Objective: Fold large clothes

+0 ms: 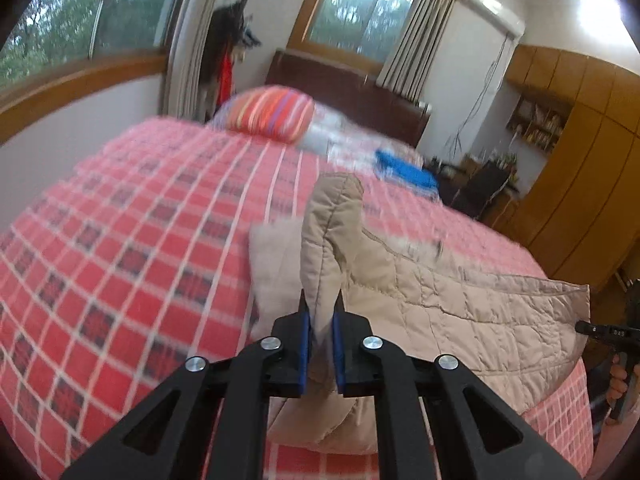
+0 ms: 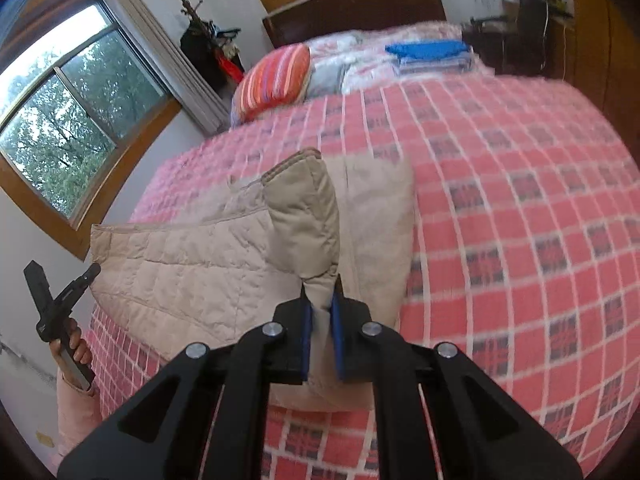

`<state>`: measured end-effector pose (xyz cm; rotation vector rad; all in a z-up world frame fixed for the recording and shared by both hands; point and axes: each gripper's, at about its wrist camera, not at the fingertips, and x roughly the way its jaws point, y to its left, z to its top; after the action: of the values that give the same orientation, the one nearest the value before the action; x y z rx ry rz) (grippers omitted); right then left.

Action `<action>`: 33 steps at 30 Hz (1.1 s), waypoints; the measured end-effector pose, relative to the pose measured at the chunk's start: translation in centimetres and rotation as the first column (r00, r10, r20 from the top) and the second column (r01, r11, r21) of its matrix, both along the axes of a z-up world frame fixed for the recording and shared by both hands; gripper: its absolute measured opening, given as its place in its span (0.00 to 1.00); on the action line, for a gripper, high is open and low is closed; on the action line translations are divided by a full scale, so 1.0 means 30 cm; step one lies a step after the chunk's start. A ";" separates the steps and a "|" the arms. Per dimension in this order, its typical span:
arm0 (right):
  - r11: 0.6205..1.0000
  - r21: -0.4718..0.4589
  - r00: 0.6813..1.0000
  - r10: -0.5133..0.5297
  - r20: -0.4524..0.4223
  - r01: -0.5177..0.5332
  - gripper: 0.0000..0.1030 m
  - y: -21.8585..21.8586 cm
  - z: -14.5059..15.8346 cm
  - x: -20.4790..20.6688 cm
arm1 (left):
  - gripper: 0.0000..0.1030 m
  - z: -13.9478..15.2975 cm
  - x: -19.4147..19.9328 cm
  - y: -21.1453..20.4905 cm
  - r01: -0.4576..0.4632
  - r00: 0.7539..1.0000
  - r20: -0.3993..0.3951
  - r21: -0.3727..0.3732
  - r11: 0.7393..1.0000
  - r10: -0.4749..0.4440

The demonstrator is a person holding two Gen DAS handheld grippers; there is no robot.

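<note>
A beige quilted jacket (image 1: 460,300) lies spread near the foot of a bed with a red checked cover (image 1: 132,240). My left gripper (image 1: 322,304) is shut on a raised fold of the jacket, which stands up between the blue pads. In the right wrist view the same jacket (image 2: 192,276) stretches to the left, and my right gripper (image 2: 320,288) is shut on another raised corner of it. The far edge of the jacket sags between the two grips. Each gripper shows at the side of the other's view, held by a hand (image 2: 76,344).
A striped orange pillow (image 1: 272,112) and a folded blue stack (image 1: 404,168) sit near the dark headboard (image 1: 344,84). Windows with curtains line the left and far walls. Wooden wardrobes (image 1: 580,160) stand on the right, beside a cluttered side table.
</note>
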<state>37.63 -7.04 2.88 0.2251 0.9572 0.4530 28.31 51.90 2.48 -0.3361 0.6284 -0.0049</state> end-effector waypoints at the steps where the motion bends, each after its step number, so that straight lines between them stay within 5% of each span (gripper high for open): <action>1: 1.000 0.000 1.000 -0.010 0.006 0.010 0.07 0.004 0.019 0.022 | 0.09 0.023 0.030 -0.001 -0.012 1.000 0.014 0.005 1.000 0.012; 8: 0.996 0.016 0.997 -0.082 -0.005 0.082 0.07 0.018 0.047 0.257 | 0.09 0.042 0.238 0.002 -0.082 0.996 0.047 0.036 0.996 0.080; 18: 0.993 -0.008 0.986 -0.119 -0.116 0.119 0.07 0.072 -0.139 0.486 | 0.10 -0.198 0.521 0.032 -0.105 0.975 -0.191 0.045 0.993 0.111; 27: 0.985 -0.072 0.961 -0.172 -0.215 0.160 0.08 0.085 -0.329 0.579 | 0.12 -0.362 0.597 0.036 -0.092 0.944 -0.311 0.081 0.992 0.113; 33: 0.981 -0.121 0.953 -0.176 -0.249 0.149 0.15 0.105 -0.391 0.576 | 0.25 -0.376 0.601 0.045 -0.108 0.930 -0.341 0.099 0.989 0.136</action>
<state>54.90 -3.90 -8.83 0.2740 1.2036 0.2252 46.34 53.25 -8.81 -0.3014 0.9551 0.2024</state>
